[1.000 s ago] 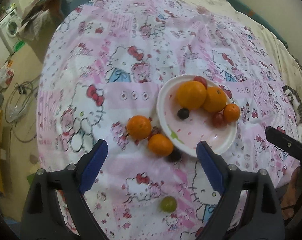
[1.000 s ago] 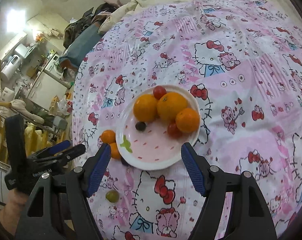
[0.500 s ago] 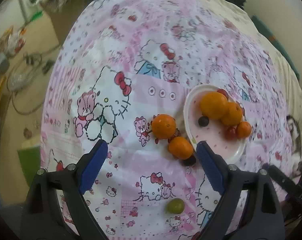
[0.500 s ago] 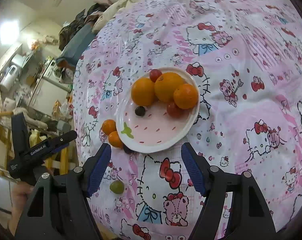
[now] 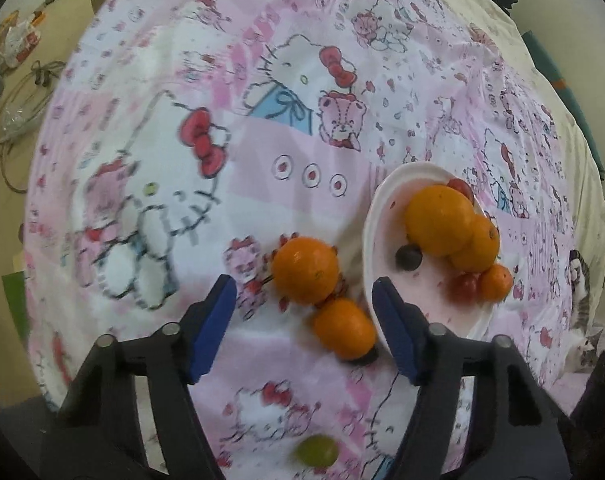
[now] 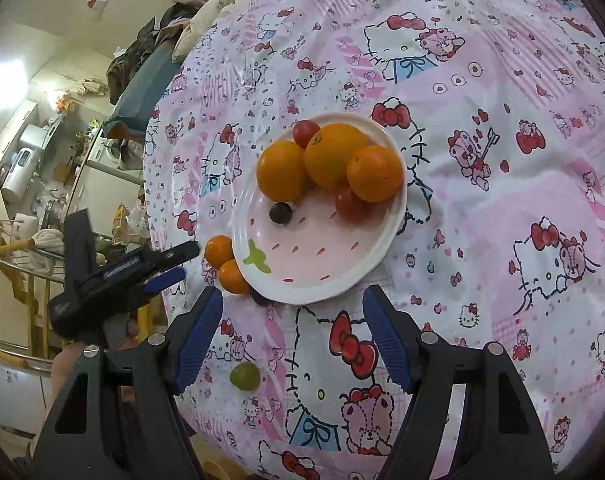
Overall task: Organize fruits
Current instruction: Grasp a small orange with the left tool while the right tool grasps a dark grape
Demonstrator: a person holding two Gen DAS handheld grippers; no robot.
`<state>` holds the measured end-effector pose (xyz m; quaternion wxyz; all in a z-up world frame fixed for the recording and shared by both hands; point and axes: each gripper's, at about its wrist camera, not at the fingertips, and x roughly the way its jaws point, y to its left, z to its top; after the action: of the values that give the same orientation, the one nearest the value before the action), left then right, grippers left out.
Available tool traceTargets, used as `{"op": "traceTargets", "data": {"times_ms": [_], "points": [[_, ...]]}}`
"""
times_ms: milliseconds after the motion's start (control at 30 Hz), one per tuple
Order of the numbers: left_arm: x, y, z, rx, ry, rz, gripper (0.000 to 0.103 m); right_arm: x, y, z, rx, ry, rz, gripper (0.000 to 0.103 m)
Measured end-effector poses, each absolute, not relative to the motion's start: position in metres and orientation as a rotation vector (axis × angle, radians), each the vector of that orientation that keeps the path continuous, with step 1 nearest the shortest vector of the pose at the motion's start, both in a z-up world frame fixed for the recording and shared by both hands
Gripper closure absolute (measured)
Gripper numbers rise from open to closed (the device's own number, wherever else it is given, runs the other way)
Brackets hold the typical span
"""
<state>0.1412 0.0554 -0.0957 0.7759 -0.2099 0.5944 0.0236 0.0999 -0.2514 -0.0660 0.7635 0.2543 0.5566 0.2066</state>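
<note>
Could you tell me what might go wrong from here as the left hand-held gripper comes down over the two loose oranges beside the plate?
The left hand-held gripper, whose jaws have just been closing with nothing gripped, straddles two touching oranges: the nearer orange and the farther orange. It might catch both or knock one rolling. One finger is close to the plate rim and could tip it. The dark grape tucked under the nearer orange could get squashed.

Two loose oranges [image 5: 304, 270] [image 5: 344, 333] sit touching, tight against plate rim [image 5: 369, 240]; dark grape [image 5: 367, 357] wedged there too. Cloth [image 5: 182, 160] left of them is open. Green grape [image 6: 244, 376] lies alone, room all around.
</note>
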Motion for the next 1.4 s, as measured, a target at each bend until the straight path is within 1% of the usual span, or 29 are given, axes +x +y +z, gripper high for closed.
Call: {"op": "traceTargets", "data": {"times_ms": [33,100,233,267,300,400,700,867,967,1033,1100,1167,1267,1367,1400], "points": [[0.146,0.053,-0.101,-0.442,1.292,0.062,0.038,0.100,-0.252,-0.066,0.553,1.211,0.451,0.028],[0.153,0.051,-0.110,-0.437,1.313,0.073,0.043,0.101,-0.252,-0.067,0.553,1.215,0.454,0.028],[0.158,0.053,-0.124,-0.445,1.348,0.120,0.044,0.107,-0.253,-0.075,0.564,1.237,0.444,0.028],[0.159,0.052,-0.125,-0.442,1.349,0.121,0.048,0.108,-0.252,-0.077,0.569,1.243,0.443,0.028],[0.160,0.050,-0.126,-0.446,1.348,0.106,0.056,0.109,-0.251,-0.078,0.569,1.247,0.444,0.028],[0.164,0.038,-0.127,-0.383,1.366,0.067,0.065,0.111,-0.245,-0.080,0.555,1.258,0.454,0.028],[0.157,0.031,-0.112,-0.339,1.350,0.044,0.066,0.111,-0.233,-0.077,0.497,1.255,0.478,0.028],[0.137,0.033,-0.083,-0.303,1.335,-0.010,0.066,0.106,-0.225,-0.082,0.506,1.280,0.503,0.028],[0.126,0.033,-0.065,-0.274,1.321,-0.045,0.066,0.101,-0.216,-0.082,0.462,1.287,0.526,0.029],[0.118,0.032,-0.053,-0.259,1.314,-0.078,0.066,0.098,-0.206,-0.083,0.422,1.287,0.544,0.033],[0.113,0.034,-0.042,-0.251,1.299,-0.087,0.066,0.095,-0.194,-0.088,0.379,1.305,0.556,0.041],[0.110,0.040,-0.032,-0.251,1.273,-0.087,0.066,0.092,-0.177,-0.097,0.329,1.330,0.578,0.046],[0.109,0.049,-0.026,-0.274,1.243,-0.083,0.066,0.086,-0.151,-0.106,0.173,1.304,0.561,0.047],[0.109,0.055,-0.029,-0.320,1.244,-0.087,0.066,0.085,-0.132,-0.117,0.109,1.297,0.578,0.055],[0.110,0.057,-0.030,-0.341,1.248,-0.089,0.066,0.085,-0.128,-0.119,0.106,1.292,0.573,0.055]]}}
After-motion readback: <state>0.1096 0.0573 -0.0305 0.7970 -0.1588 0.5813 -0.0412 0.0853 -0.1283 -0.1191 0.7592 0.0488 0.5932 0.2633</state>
